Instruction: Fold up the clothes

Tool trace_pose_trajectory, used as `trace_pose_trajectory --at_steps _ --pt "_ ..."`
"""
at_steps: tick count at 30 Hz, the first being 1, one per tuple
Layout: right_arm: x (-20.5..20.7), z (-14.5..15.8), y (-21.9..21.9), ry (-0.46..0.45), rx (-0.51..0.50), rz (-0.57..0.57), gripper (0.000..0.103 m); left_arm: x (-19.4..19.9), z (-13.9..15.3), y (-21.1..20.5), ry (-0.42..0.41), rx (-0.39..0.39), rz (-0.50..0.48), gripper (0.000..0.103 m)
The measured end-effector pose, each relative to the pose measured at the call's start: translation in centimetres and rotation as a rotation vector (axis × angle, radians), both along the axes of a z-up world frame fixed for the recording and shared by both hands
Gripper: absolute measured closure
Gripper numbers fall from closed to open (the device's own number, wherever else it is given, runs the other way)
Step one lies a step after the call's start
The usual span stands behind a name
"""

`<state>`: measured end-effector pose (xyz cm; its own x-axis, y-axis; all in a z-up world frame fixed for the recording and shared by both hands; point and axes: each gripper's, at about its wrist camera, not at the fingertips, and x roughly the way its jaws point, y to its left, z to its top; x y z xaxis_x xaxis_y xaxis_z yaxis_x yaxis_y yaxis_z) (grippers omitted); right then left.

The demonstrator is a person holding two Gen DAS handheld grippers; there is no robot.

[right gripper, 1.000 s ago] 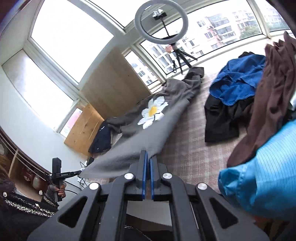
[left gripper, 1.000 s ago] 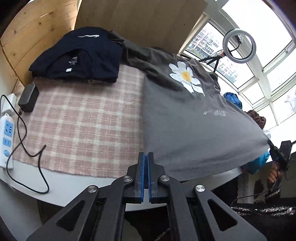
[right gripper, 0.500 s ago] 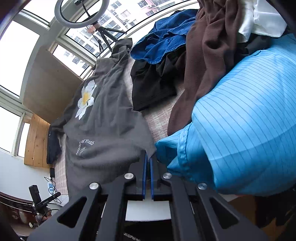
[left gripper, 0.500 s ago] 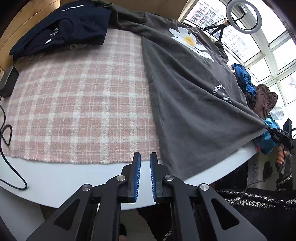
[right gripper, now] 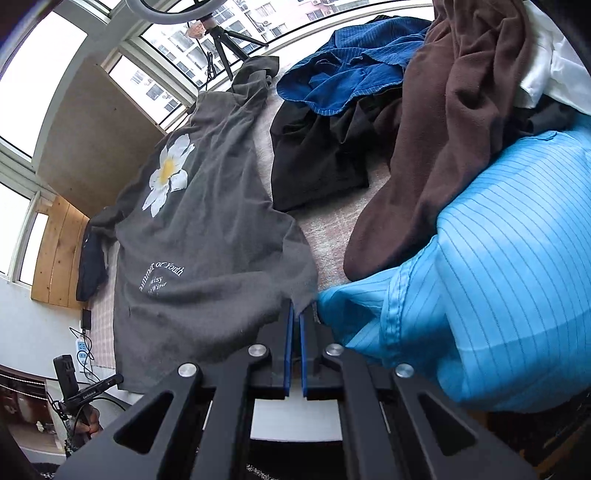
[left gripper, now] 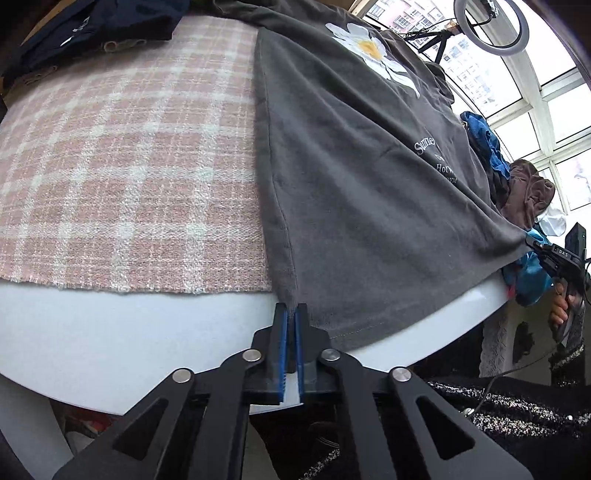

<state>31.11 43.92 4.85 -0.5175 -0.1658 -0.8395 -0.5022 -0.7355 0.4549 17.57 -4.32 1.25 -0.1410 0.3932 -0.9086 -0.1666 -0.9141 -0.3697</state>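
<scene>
- Daylight from big windows falls on a round white bench (left gripper: 110,332) under a coarse pink-and-white plaid cloth (left gripper: 129,166).
- Grey shirt (left gripper: 369,192), soft knit with a white daisy print (left gripper: 373,51) and white lettering, lies spread flat across the cloth, its hem hanging over the bench rim.
- Left tongs (left gripper: 290,317) are clenched on the shirt's near left hem corner, the blue ribbed pads almost meeting around the fabric.
- Right tongs (right gripper: 296,314) are clenched on the other hem corner, pads nearly together.
- Just beside the right tongs bulges a light blue striped garment (right gripper: 498,295); behind it lie a fuzzy brown one (right gripper: 443,129), a crumpled black one (right gripper: 321,155) and a dark blue striped one (right gripper: 351,66).
- Folded navy clothing (left gripper: 92,26) sits at the far left edge of the cloth.
</scene>
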Motion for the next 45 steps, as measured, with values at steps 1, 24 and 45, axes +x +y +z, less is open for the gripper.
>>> trace_pose_trajectory --at_steps 1,24,45 --pt "0.0 0.2 -0.3 -0.003 -0.01 -0.001 0.1 0.1 0.8 -0.3 0.012 0.004 -0.006 0.101" --pt "-0.7 -5.6 -7.9 0.032 -0.183 0.28 0.077 -2.4 1.8 -9.5 -0.013 -0.084 0.143 0.101" --pt "-0.8 -5.3 -12.5 -0.029 0.33 0.54 0.084 -2.6 1.1 -8.3 -0.029 -0.099 0.107 0.1"
